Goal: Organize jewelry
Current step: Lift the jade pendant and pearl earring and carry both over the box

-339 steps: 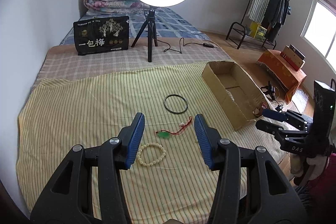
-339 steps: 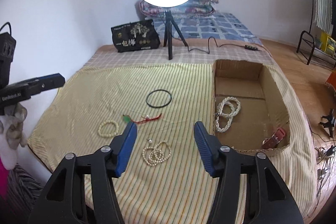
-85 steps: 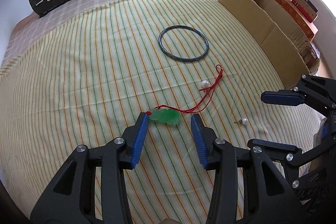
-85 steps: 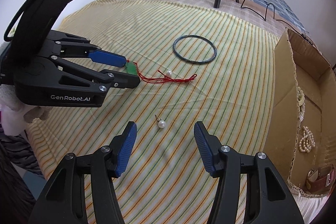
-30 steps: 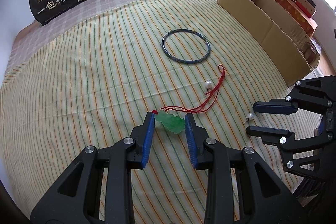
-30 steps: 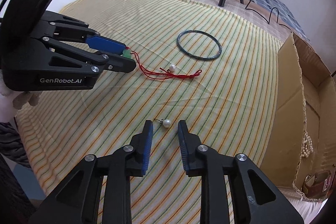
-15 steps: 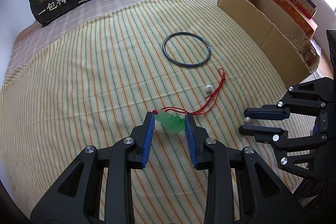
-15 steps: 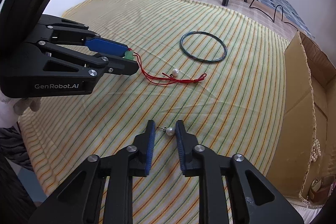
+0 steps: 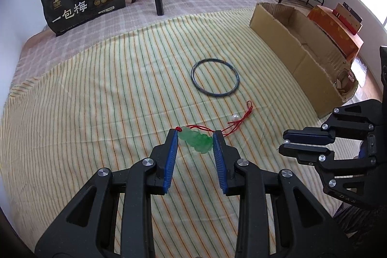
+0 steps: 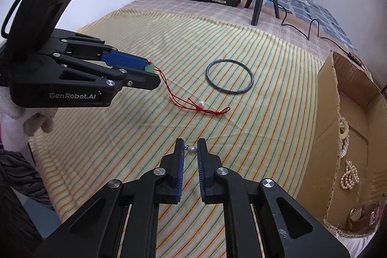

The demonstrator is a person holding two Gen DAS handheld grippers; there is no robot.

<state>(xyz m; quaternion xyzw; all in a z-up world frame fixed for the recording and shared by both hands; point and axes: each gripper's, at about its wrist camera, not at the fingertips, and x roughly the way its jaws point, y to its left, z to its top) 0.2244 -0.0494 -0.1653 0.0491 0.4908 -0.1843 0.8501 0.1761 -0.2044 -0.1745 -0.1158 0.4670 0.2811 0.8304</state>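
The yellow striped woven cloth (image 9: 101,93) on the bed looks soft and matt. The green pendant (image 9: 197,140) seems translucent, glossy stone on thin red cord (image 10: 193,106). The small white pearl earring (image 10: 192,150) is smooth and shiny. The dark round bangle (image 9: 215,80) is polished. The brown cardboard box (image 9: 290,64) is rough, matt paper. Both claws are matt black plastic with ribbed blue pads (image 9: 170,161).
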